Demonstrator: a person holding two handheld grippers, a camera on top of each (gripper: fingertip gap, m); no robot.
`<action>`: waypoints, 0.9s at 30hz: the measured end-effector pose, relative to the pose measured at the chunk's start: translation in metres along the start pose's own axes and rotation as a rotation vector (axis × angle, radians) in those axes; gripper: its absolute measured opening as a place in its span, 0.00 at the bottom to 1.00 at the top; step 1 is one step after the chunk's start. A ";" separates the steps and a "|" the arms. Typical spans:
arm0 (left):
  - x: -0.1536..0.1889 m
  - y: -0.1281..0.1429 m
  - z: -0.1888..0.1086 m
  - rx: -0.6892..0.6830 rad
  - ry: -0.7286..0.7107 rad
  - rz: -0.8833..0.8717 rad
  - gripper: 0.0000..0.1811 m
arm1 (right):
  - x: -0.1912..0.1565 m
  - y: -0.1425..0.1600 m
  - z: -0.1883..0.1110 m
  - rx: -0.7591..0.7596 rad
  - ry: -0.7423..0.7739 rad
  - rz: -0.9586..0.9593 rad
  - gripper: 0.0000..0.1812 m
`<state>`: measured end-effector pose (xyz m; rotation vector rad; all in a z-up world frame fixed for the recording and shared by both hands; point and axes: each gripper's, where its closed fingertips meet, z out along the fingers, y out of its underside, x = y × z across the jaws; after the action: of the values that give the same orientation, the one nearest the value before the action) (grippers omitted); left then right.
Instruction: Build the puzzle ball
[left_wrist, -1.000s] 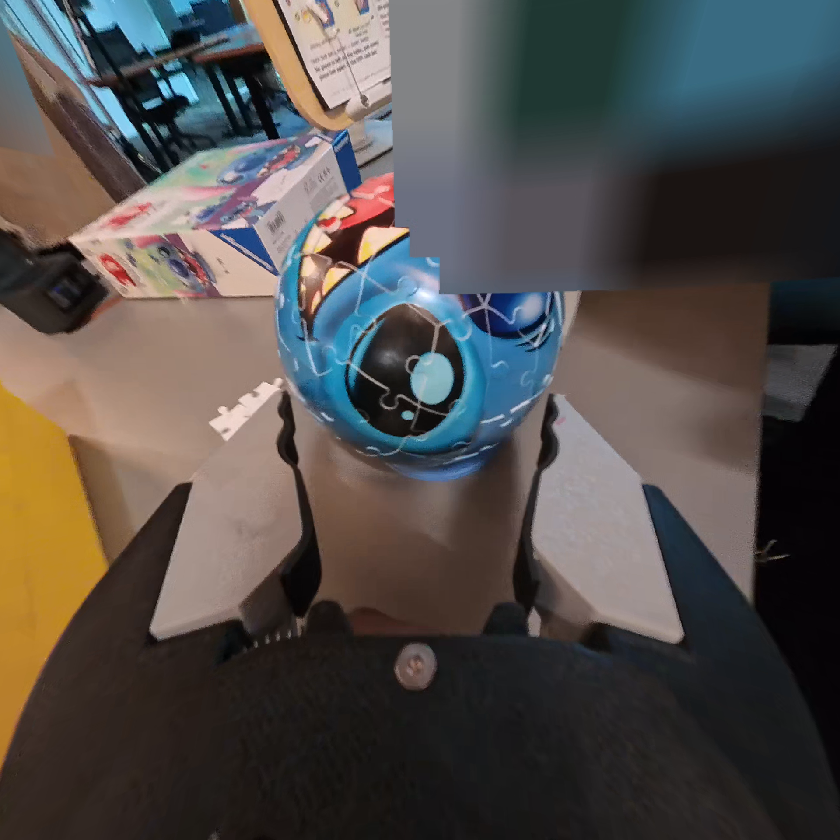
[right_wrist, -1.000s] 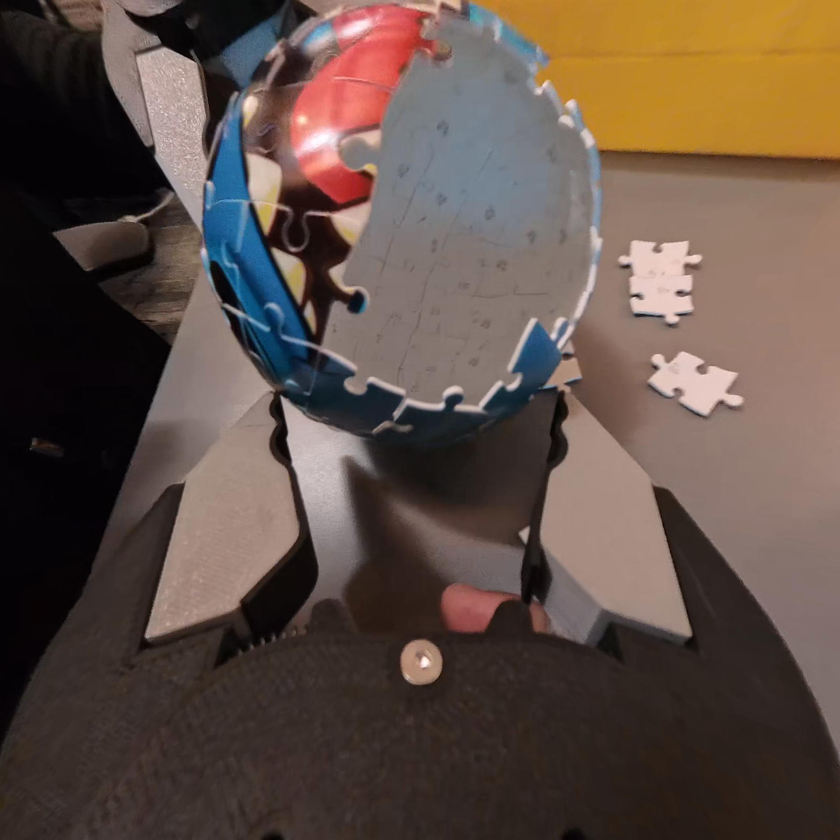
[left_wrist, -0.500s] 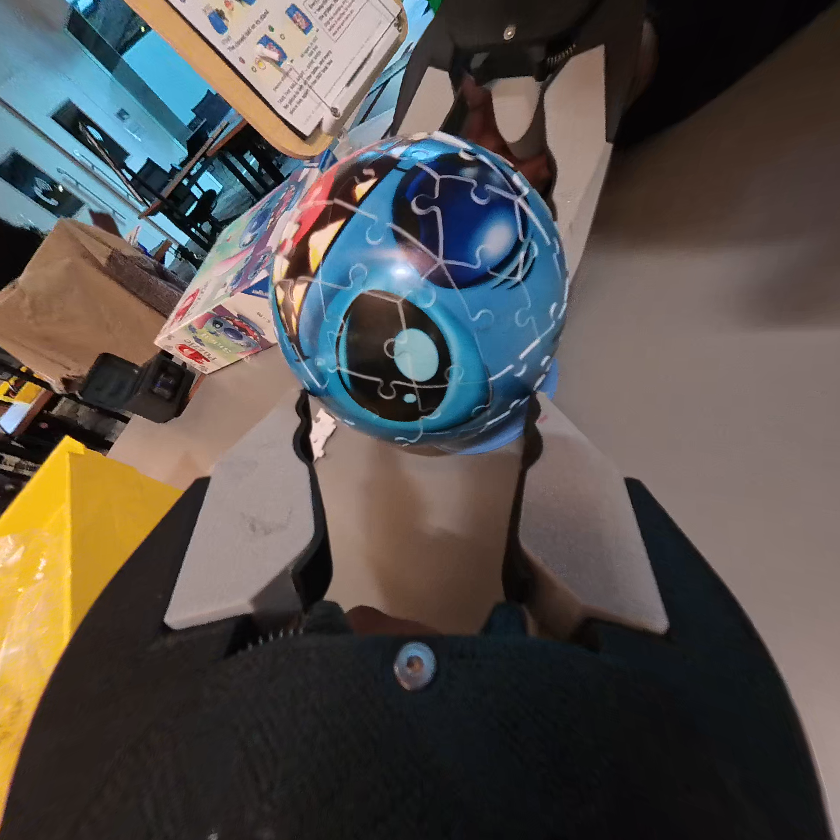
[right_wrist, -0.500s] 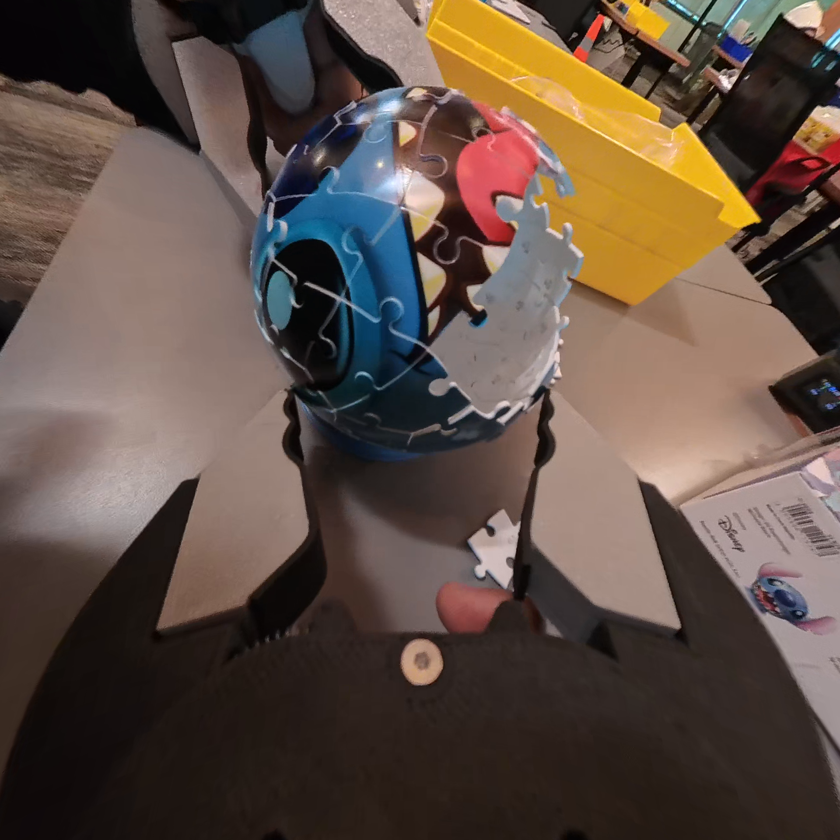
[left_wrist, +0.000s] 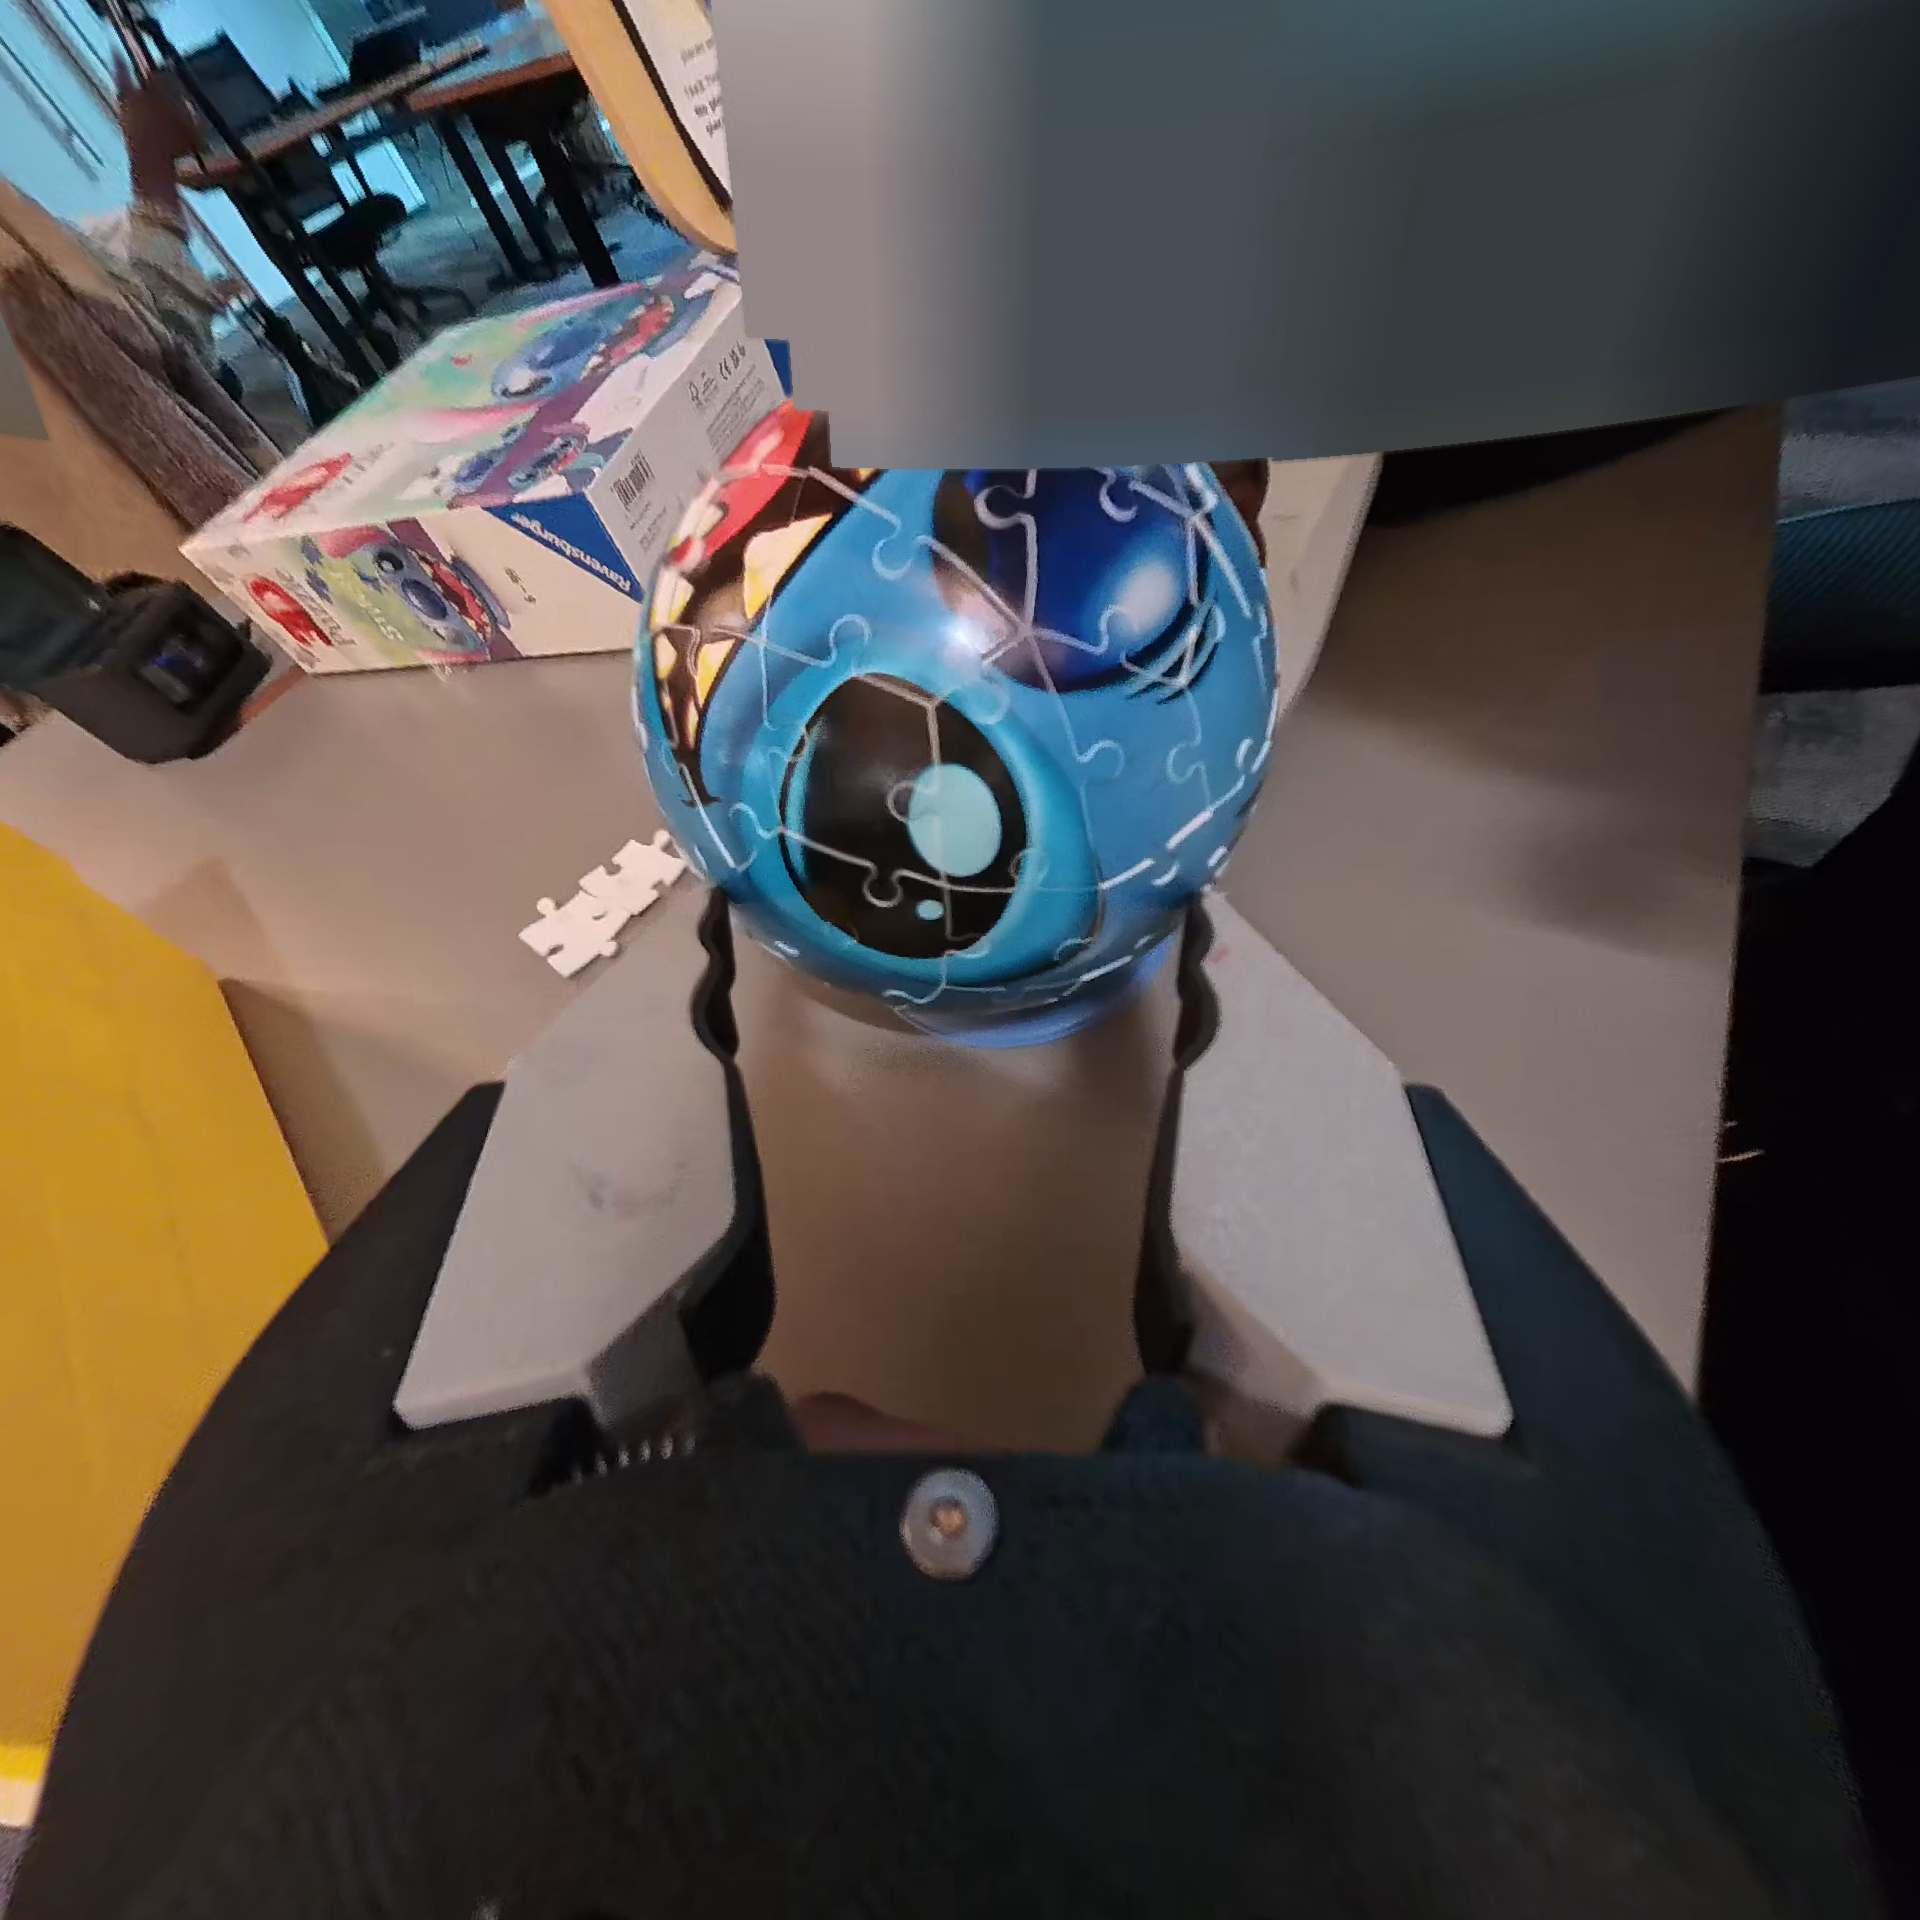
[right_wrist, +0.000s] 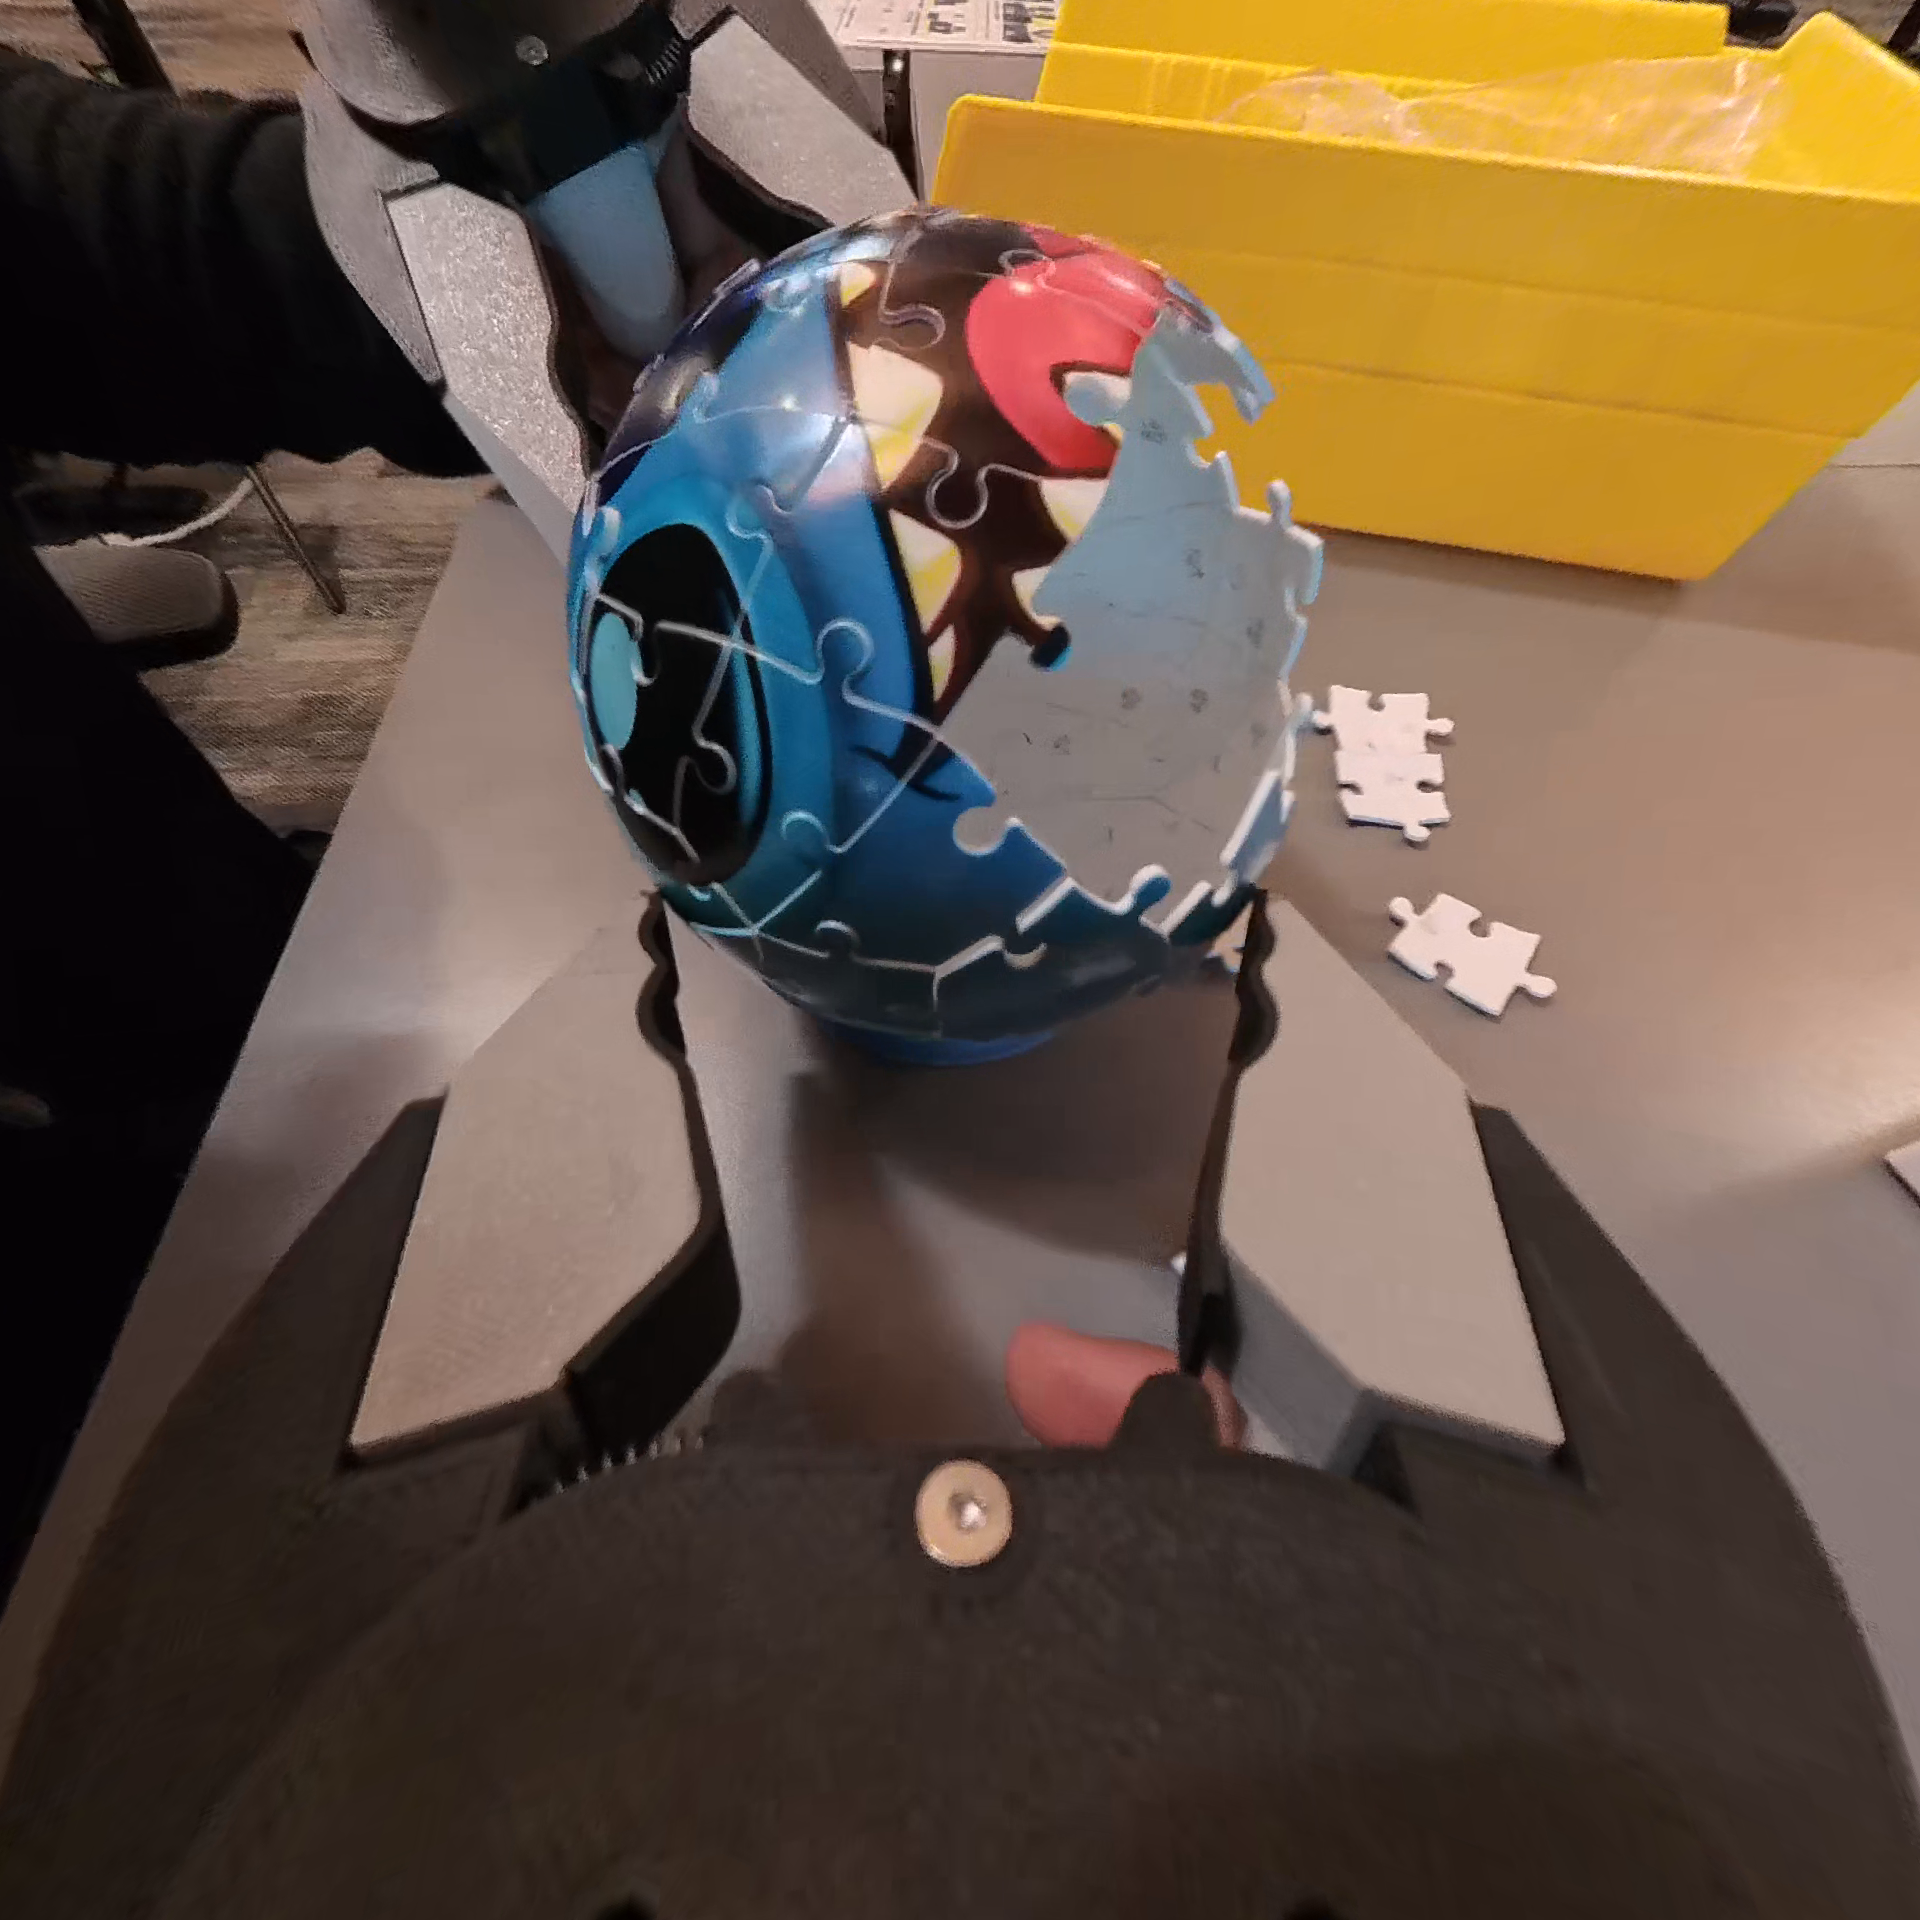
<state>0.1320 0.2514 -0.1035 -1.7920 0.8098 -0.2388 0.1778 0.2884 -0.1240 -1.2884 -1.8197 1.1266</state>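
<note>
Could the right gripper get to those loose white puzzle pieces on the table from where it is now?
Probably yes. The right gripper stands open, and the loose white pieces lie on bare table just beyond its right finger, beside the puzzle ball. Nothing lies between.

A blur patch hides the puzzle ball's (left_wrist: 956, 748) top.

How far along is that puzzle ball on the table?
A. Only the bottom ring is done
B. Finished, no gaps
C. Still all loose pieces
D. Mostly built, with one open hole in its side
D: the ball is mostly closed, but a jagged hole shows its pale inside, and loose pieces lie face-down on the table beside it.
</note>
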 end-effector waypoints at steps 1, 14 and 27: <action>0.001 0.000 -0.001 -0.009 0.004 -0.020 0.47 | -0.001 0.000 0.001 -0.001 -0.017 0.026 0.59; -0.003 0.001 -0.031 0.134 -0.099 -0.046 0.52 | 0.029 0.000 -0.038 0.096 0.081 0.027 0.64; -0.035 -0.016 -0.059 0.366 -0.234 -0.233 0.42 | 0.060 -0.015 -0.064 0.234 0.287 0.011 0.63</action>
<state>0.0816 0.2315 -0.0590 -1.5287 0.3627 -0.3014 0.2074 0.3609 -0.0819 -1.2507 -1.4292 1.0640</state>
